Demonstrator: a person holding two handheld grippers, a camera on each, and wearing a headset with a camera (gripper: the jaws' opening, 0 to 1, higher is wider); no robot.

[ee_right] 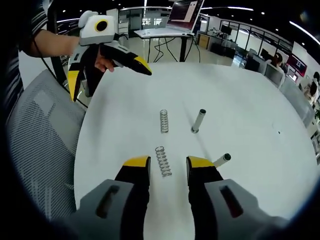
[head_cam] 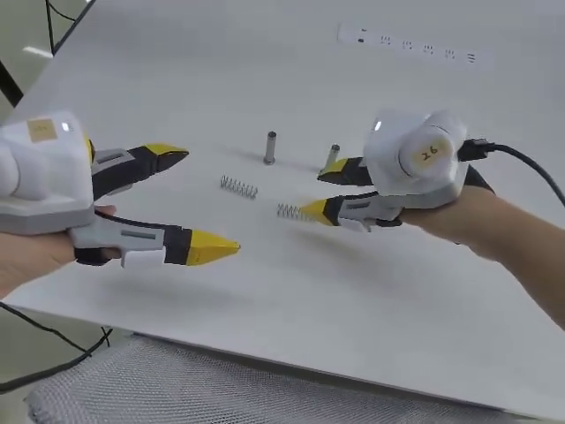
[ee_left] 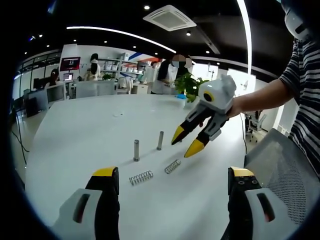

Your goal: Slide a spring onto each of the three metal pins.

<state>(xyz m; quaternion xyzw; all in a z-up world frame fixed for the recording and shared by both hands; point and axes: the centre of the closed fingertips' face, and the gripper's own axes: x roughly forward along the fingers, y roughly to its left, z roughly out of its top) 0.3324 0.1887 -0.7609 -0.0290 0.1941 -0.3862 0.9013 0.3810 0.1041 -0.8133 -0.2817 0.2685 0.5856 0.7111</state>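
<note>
Right gripper [head_cam: 313, 193]: yellow sticker [head_cam: 428, 155], handwritten, maybe "16"; jaws spread, coiled wire spring [ee_right: 162, 161] between tips. Left gripper [head_cam: 207, 201] gaping wide. Cylindrical steel pin [head_cam: 271, 147] upright.

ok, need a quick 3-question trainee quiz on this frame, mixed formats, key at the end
1. Multiple choice: how many metal pins stand on the white table? A one, B two, C four.
2. True or false: both springs lie flat on the table, neither on a pin.
3. Fill in: the right gripper has its jaws ____, straddling the end of the near spring.
Key: 1 B; 2 true; 3 open.
</note>
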